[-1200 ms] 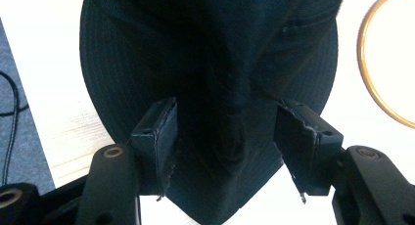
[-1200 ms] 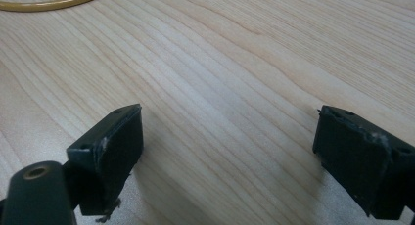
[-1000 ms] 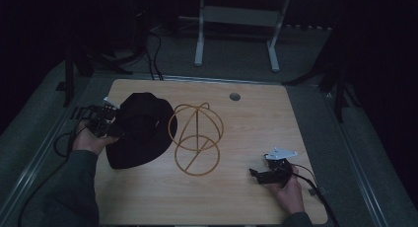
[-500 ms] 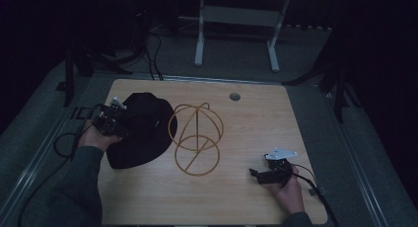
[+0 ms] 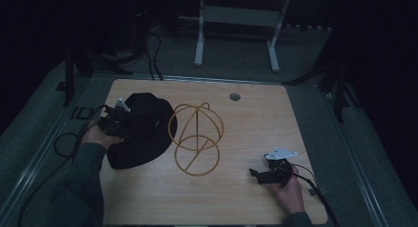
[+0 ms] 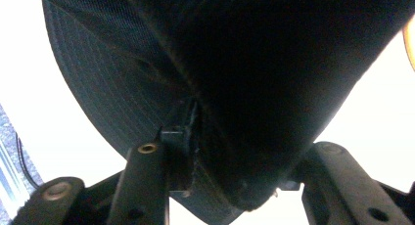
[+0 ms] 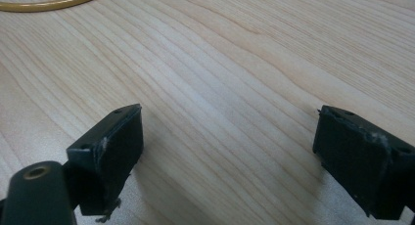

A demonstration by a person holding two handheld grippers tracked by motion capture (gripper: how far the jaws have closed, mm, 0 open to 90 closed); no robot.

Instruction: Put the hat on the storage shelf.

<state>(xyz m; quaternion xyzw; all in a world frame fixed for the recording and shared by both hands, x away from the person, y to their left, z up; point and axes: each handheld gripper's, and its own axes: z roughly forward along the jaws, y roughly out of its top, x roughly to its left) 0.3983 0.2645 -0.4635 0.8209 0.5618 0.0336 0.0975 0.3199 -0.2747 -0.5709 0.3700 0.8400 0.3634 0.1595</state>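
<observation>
Now the left tongs [image 5: 117, 122] sit further in over the black hat [image 5: 143, 133] than a second ago, when they were at its outer left edge; the hand has carried them up and toward the crown. In the left gripper view the black fabric of the hat [image 6: 254, 88] bunches between the two jaws, with the stitched brim fanning out to the left of them and a fold of cloth pinched in the gap, so these tongs are closed on the hat. The hat itself lies on the desk [image 5: 246, 133] at about the same spot as before, directly under and ahead of the left tongs, its right edge just beside the yellow wire stand [image 5: 196, 138]. I judge this to be the grasp being secured before the hat is lifted toward the stand, which rises just beyond the hat on the far side from the left tongs.

Further right, the right tongs [image 5: 263, 173] have not moved: they rest low on the desk, well apart from the stand. In the right gripper view their jaws stand wide over bare wood [image 7: 235, 88], holding nothing, with a curve of the stand's ring [image 7: 54, 2] at the upper left.
</observation>
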